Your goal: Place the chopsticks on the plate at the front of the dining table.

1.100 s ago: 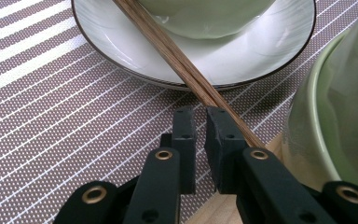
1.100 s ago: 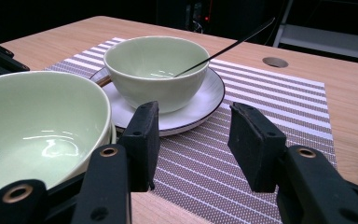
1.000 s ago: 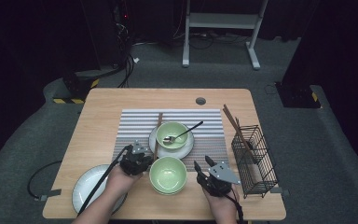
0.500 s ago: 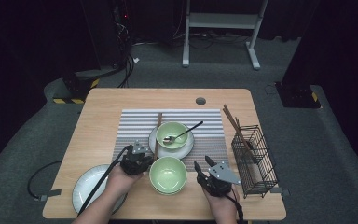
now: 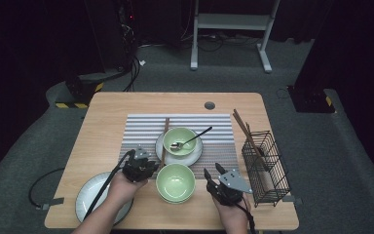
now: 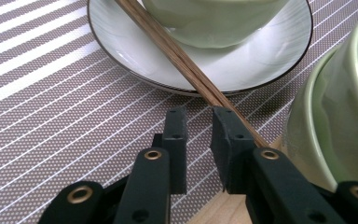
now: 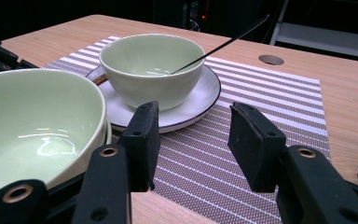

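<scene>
- A pair of wooden chopsticks (image 6: 186,63) lies slanted across the rim of the white saucer (image 6: 121,56), the near end running down beside the left gripper (image 6: 199,122) and passing out of sight behind one of its pads.
- The left gripper's jaws have just been opening; a narrow gap now stands between them, nothing is pressed in it, and the chopsticks lie just outside it.
- On the saucer sits a green bowl (image 5: 179,140), cut off at the top of the left gripper view, with a dark spoon (image 5: 191,140) leaning in it.
- Just nearer than the saucer stands a second green bowl (image 5: 175,182), between the two hands.
- The right gripper (image 5: 213,175), beside that bowl, holds its jaws wide over the striped mat (image 7: 270,98), gripping nothing.
- Right of the saucer, a wire basket (image 5: 265,168) stands on the surface (image 5: 107,126); a grey plate (image 5: 90,195) is partly covered by the left forearm.
</scene>
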`<state>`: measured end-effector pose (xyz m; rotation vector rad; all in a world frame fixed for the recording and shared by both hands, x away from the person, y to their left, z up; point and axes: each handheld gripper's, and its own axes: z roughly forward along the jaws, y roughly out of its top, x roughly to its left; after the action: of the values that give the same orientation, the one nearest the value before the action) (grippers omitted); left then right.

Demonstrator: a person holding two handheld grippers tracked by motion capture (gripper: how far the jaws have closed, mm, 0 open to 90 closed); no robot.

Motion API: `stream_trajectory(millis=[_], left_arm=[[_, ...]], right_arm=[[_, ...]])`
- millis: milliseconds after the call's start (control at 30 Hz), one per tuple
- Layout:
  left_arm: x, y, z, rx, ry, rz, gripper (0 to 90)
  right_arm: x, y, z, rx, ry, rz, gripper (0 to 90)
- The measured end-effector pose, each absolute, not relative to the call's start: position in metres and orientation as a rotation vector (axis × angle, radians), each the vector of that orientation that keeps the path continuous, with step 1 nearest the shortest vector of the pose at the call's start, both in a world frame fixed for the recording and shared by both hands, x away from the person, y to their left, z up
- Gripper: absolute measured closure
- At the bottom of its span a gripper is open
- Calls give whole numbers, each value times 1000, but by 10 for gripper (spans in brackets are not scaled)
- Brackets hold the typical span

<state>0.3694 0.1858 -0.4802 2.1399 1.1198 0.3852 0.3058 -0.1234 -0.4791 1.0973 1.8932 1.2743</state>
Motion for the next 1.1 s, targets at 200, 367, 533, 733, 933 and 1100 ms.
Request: stream_trajectory(millis=[200, 367, 533, 733, 933, 1100], left_arm=[[366, 195, -475, 2122, 1111, 395, 707], [363, 206, -471, 2102, 1107, 403, 676], [352, 228, -466, 2057, 1101, 423, 624], [339, 262, -465, 2026, 1110, 449, 577], [328, 307, -466, 1983, 1163, 483, 553], [326, 346, -472, 1927, 1222, 522, 529]], right_arm=[[308, -121, -481, 1103, 1899, 1263, 527], [310, -120, -484, 1110, 1909, 1250, 527], [312, -120, -488, 1123, 1922, 1229, 525], [316, -123, -495, 1161, 1939, 1194, 523], [322, -128, -502, 1207, 1965, 1168, 517], [326, -130, -508, 1237, 1990, 1139, 516]])
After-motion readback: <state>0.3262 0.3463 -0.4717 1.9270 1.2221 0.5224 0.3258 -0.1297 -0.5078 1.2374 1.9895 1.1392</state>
